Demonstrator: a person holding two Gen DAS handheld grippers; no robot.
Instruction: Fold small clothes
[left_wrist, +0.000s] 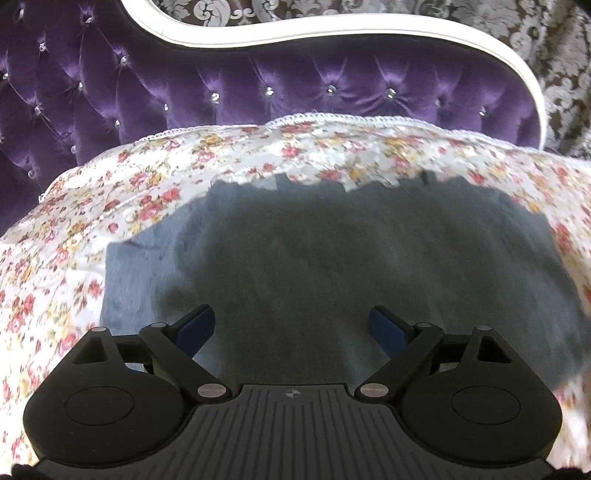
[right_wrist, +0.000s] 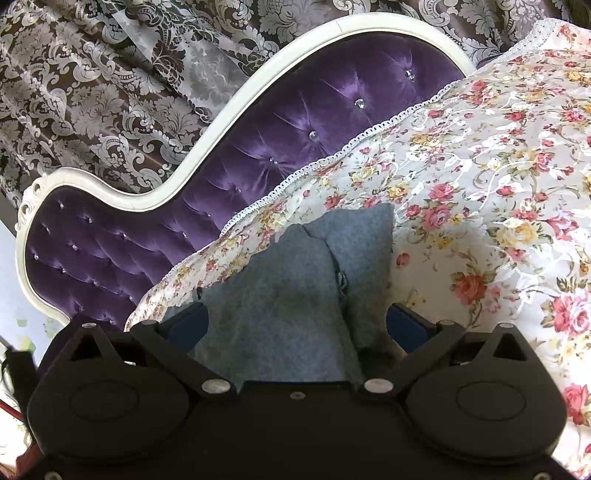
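Your left gripper (left_wrist: 291, 325) hangs wide open over the flat grey-blue knitted garment (left_wrist: 295, 251) spread on the white rose-print bedspread (left_wrist: 110, 192), pads clear of it. Your right gripper (right_wrist: 295, 325) also stands wide, the garment's folded end (right_wrist: 295, 280) lying between its jaws, ungripped

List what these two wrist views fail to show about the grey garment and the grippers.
- Grey garment, left wrist view: near edge hidden behind the left gripper; far edge blurred and blocky.
- Same garment, right wrist view: lower part hidden by the right gripper; type of garment unclear.
- Right gripper's fingertips: partly hidden by cloth, contact uncertain.
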